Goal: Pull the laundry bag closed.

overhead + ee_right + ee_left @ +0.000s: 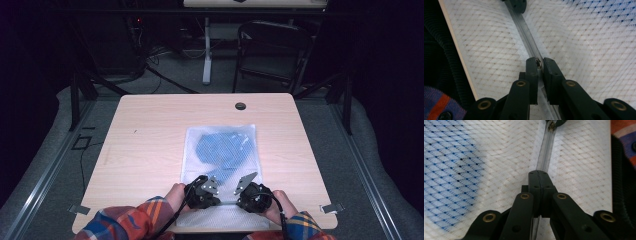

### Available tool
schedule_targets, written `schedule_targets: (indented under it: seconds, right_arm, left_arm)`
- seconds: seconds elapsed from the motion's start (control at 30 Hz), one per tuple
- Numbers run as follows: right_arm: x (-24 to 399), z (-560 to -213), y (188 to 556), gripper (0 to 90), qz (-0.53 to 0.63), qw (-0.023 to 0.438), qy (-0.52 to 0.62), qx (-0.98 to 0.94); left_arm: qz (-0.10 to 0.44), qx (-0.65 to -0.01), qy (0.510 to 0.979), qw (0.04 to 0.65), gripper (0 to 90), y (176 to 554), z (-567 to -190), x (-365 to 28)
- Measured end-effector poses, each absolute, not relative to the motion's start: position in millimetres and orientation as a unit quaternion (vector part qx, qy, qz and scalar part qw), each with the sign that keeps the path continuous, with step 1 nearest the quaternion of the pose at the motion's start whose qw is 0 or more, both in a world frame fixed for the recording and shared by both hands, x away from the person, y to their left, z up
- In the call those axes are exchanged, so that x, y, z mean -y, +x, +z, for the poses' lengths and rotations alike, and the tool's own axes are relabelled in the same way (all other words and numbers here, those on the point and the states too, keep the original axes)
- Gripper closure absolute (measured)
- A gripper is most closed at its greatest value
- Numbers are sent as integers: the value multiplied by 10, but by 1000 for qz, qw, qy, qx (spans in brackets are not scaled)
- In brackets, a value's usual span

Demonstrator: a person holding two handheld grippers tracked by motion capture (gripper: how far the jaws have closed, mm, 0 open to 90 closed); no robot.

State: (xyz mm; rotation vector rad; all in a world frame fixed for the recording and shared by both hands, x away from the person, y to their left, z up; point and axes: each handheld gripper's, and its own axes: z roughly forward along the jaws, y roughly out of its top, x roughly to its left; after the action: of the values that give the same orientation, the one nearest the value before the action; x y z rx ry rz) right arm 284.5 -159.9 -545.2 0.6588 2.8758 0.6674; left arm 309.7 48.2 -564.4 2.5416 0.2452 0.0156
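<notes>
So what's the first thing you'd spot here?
A white mesh zip bag with something blue inside, lying mid-table on the wooden table. At its near end, the left gripper and right gripper both pinch along the grey zipper.

Clearance on table: far half and both flanks bare; near edge crowded.

White mesh bag [221,160] lies flat down the middle of the table [145,140], low enough to pass over; a dark grommet hole [240,106] sits beyond it near the far edge; left gripper [204,191] and right gripper [250,192] stand close together on the bag's near end, a narrow gap between them over the zipper [545,151]; plaid sleeves [125,222] block the near edge; a dark chair [272,52] stands behind the table, well apart.
</notes>
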Motion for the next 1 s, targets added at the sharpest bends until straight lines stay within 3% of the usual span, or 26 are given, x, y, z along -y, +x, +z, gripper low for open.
schedule_targets:
  seconds: [1.0]
  right_arm:
    - [1953,-5361,2874,829,209,55,250,-944]
  left_arm:
    - [-1,-90,952,291,900,3110,-5649,-489]
